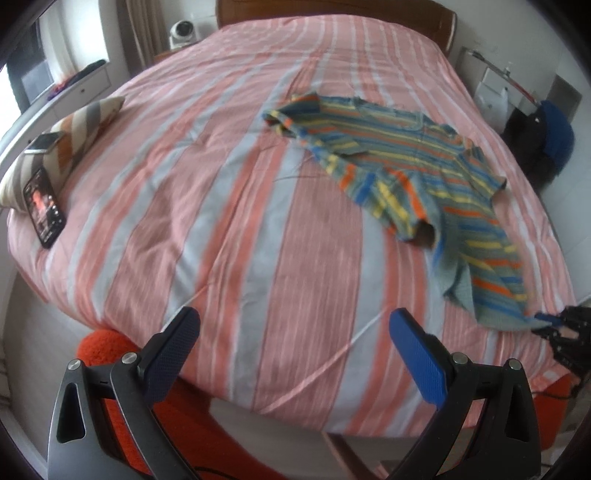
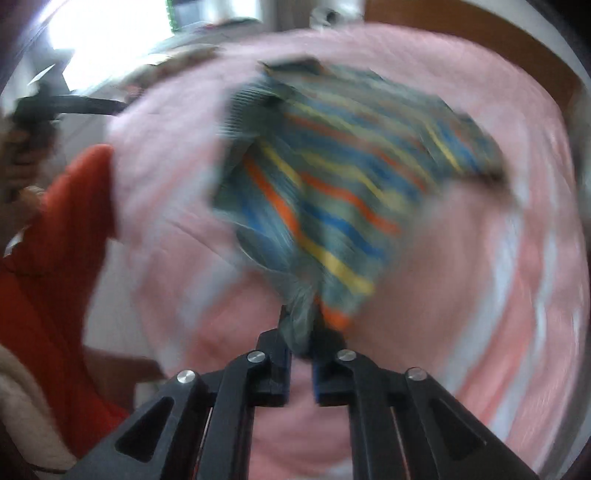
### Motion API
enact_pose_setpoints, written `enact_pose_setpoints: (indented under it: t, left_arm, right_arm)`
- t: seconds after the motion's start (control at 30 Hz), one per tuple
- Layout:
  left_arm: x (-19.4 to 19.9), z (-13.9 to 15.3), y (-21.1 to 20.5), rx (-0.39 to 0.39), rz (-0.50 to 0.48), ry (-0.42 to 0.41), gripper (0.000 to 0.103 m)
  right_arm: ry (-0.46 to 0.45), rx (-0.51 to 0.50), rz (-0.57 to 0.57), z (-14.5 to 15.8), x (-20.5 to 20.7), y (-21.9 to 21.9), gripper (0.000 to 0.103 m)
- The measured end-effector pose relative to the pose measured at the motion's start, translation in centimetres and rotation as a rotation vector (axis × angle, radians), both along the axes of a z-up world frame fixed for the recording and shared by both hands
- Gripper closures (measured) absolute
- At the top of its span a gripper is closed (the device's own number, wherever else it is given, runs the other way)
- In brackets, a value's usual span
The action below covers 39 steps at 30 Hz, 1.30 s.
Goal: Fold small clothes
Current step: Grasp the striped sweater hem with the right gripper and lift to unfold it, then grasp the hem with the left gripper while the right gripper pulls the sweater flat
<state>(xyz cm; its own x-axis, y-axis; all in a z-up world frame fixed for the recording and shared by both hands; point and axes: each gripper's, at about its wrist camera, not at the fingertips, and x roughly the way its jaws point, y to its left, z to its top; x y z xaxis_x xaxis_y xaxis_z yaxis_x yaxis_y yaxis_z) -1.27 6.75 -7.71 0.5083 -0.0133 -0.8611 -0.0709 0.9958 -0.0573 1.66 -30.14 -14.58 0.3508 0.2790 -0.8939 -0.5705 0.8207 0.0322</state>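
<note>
A small striped shirt, teal with orange, yellow and blue stripes, lies crumpled across the right half of the bed. My left gripper is open and empty above the bed's near edge, well left of the shirt. My right gripper is shut on a bunched corner of the shirt; this view is blurred by motion. The right gripper also shows in the left wrist view, at the shirt's near right corner.
The bed has a pink and grey striped cover. A zigzag pillow and two phones, one with its screen lit, lie at the bed's left edge. A wooden headboard stands behind. Dark bags sit at the right.
</note>
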Motion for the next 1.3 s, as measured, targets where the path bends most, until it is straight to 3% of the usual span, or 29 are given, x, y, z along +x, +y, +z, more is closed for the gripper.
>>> enact_pose_setpoints:
  t: [0.07, 0.13, 0.27, 0.33, 0.37, 0.43, 0.5, 0.57, 0.6, 0.67, 0.73, 0.8, 0.83, 0.87, 0.9, 1.0, 1.1, 1.13, 1.27, 1.3]
  left_arm:
    - [-0.4, 0.2, 0.0, 0.012, -0.009, -0.013, 0.001]
    - [-0.5, 0.2, 0.3, 0.021, 0.0, -0.018, 0.001]
    - [-0.1, -0.2, 0.7, -0.015, 0.02, -0.005, 0.001]
    - [-0.4, 0.1, 0.5, -0.026, 0.012, -0.013, 0.001]
    - [-0.6, 0.3, 0.4, -0.021, 0.006, -0.018, 0.001]
    - [-0.9, 0.6, 0.4, -0.006, 0.001, -0.028, 0.001]
    - [-1.4, 0.8, 1.3, 0.005, 0.017, -0.035, 0.001]
    - [-1.7, 0.9, 2.5, 0.003, 0.046, -0.04, 0.001]
    - [-2.0, 0.9, 3.6, -0.001, 0.069, -0.045, 0.001]
    - [-2.1, 0.4, 5.1, -0.005, 0.103, -0.043, 0.001]
    - [-1.9, -0.8, 6.5, -0.027, 0.132, -0.033, 0.001]
    - [-1.2, -1.9, 7.4, -0.078, 0.134, -0.03, 0.001]
    - [-0.9, -2.5, 7.5, -0.109, 0.126, -0.031, 0.001]
    - [-0.6, -3.1, 7.7, -0.138, 0.117, -0.023, 0.001]
    - [-0.2, -3.8, 7.7, -0.164, 0.102, -0.007, 0.001]
    - [0.8, -5.3, 7.0, -0.189, 0.045, 0.024, 0.001]
    - [1.6, -7.1, 5.5, -0.097, -0.003, 0.063, 0.002]
    - [1.8, -7.8, 4.8, -0.066, -0.02, 0.085, 0.003]
    - [2.0, -10.3, 1.8, -0.028, -0.107, 0.168, 0.033]
    - [2.0, -10.6, 1.1, -0.007, -0.118, 0.17, 0.034]
  right_arm:
    - [-0.034, 0.063, -0.052, 1.3, -0.2, -1.0, 0.057]
    - [-0.093, 0.156, -0.097, 3.7, 0.4, -1.0, 0.04]
    - [-0.06, 0.408, -0.109, 6.7, 4.4, 3.0, 0.037]
    - [0.028, 0.554, -0.111, 5.7, 7.9, 6.7, 0.037]
    - [0.054, 0.581, -0.111, 5.0, 8.8, 8.1, 0.037]
    - [0.144, 0.576, -0.091, 2.2, 11.7, 12.7, 0.037]
    - [0.207, 0.528, -0.139, -0.6, 14.4, 15.4, 0.042]
    - [0.14, 0.487, -0.141, -0.8, 14.1, 17.6, 0.092]
    - [0.075, 0.484, -0.106, 0.3, 12.5, 18.8, 0.092]
    - [0.035, 0.483, 0.078, 1.9, 8.3, 21.5, 0.095]
    - [-0.013, 0.375, 0.269, 2.4, 3.1, 24.4, 0.095]
    - [-0.053, 0.255, 0.411, 1.6, -1.7, 26.6, 0.089]
    - [-0.026, 0.25, 0.452, 1.1, -3.2, 27.0, 0.077]
    - [-0.008, 0.249, 0.457, 0.6, -3.9, 26.9, 0.054]
    - [0.007, 0.257, 0.451, 0.2, -4.5, 26.5, 0.048]
    - [0.033, 0.303, 0.365, 1.1, -5.5, 22.2, 0.048]
    - [0.017, 0.352, 0.139, 2.5, -4.0, 15.0, 0.048]
    - [0.008, 0.362, 0.011, 2.8, -3.5, 10.9, 0.048]
    - [0.045, 0.298, -0.36, 1.6, -2.2, -0.3, 0.046]
    - [0.077, 0.292, -0.397, 0.8, -2.1, -1.7, 0.046]
